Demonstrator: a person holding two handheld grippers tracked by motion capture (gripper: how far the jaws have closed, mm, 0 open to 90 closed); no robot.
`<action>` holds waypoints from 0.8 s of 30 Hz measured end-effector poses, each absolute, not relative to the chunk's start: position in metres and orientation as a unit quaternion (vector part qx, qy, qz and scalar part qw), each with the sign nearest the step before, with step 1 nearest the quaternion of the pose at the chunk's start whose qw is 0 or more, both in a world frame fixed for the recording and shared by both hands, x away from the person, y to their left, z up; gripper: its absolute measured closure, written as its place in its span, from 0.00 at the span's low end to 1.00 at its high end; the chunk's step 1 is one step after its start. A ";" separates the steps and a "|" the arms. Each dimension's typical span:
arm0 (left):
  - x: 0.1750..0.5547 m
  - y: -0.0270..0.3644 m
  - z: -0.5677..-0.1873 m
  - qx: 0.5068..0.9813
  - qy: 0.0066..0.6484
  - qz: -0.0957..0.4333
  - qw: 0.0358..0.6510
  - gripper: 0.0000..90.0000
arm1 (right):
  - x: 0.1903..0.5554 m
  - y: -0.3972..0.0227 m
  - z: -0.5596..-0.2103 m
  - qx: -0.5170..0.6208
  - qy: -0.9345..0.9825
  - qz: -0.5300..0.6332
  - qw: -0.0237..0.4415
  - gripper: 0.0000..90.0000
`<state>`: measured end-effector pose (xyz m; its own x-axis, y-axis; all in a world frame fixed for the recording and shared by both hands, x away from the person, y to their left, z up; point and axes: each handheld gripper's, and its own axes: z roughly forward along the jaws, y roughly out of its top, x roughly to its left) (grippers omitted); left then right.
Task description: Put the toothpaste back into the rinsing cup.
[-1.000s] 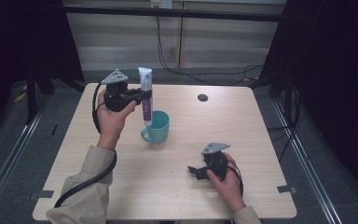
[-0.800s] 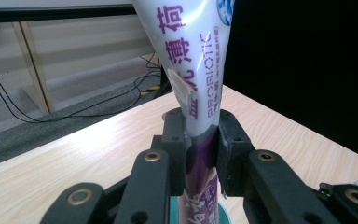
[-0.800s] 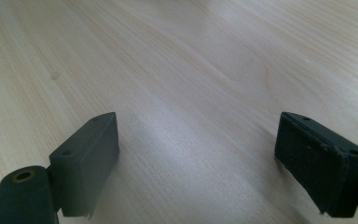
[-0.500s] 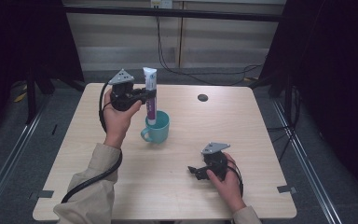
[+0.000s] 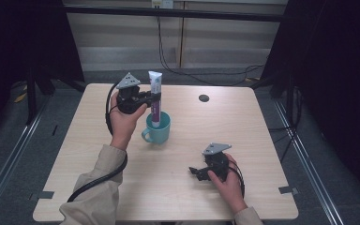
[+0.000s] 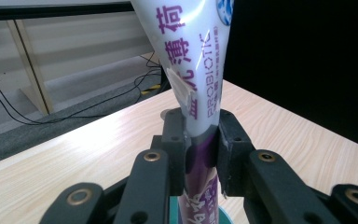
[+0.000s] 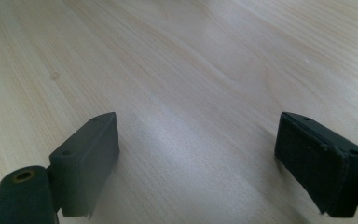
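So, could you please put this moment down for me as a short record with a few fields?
work in hand: standing a toothpaste tube in a cup
toothpaste tube: upright, white top and purple lower part, lower end inside the cup
cup: teal, handle towards the person, stands on the table
left gripper: jaws shut on the tube at mid height, just above the cup
right gripper: jaws open with nothing between them, resting low on the table near the front edge
table: light wood, dark round hole towards the back
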<state>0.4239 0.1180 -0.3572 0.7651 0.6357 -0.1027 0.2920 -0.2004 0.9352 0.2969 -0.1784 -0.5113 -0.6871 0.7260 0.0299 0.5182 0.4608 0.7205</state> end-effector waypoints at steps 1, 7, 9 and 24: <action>0.425 0.117 -0.360 0.758 0.307 0.153 0.554 0.85 | 0.297 -0.178 -0.511 0.369 0.843 0.365 0.142 0.15; 0.426 0.117 -0.368 0.759 0.314 0.153 0.550 0.84 | 0.297 -0.178 -0.511 0.369 0.843 0.365 0.142 0.15; 0.427 0.117 -0.369 0.759 0.316 0.152 0.550 0.84 | 0.297 -0.178 -0.511 0.369 0.843 0.365 0.142 0.15; 0.426 0.116 -0.389 0.759 0.330 0.162 0.537 0.84 | 0.297 -0.178 -0.511 0.369 0.842 0.366 0.141 0.15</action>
